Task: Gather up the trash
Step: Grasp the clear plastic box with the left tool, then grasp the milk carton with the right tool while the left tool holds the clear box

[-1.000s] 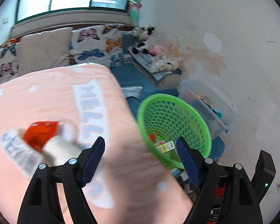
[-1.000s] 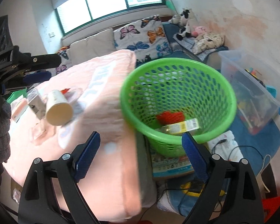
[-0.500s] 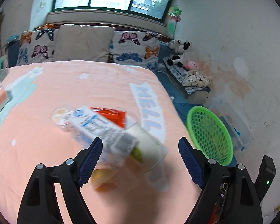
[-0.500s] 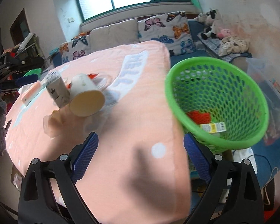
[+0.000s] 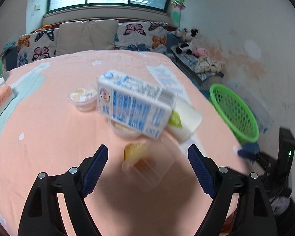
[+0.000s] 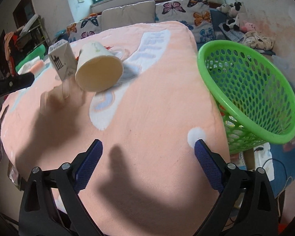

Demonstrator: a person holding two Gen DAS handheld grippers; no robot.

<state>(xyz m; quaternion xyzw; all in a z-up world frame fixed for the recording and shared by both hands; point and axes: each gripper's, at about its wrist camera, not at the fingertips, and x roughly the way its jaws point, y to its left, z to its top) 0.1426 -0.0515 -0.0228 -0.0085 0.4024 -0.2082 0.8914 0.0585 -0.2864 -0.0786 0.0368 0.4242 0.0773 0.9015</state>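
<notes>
On the pink blanket [image 5: 49,137], a carton [image 5: 133,106] and cup [image 6: 98,70] are faced by both grippers [image 5: 148,158] [image 6: 148,153], jaws apart and empty, the right's just widened.

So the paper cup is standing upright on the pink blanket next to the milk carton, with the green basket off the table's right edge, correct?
Not quite. The paper cup lies tipped on its side, its open mouth facing the camera, as the right wrist view shows. The rest holds: it is beside the milk carton on the pink blanket, and the green basket sits off the right edge.
</notes>
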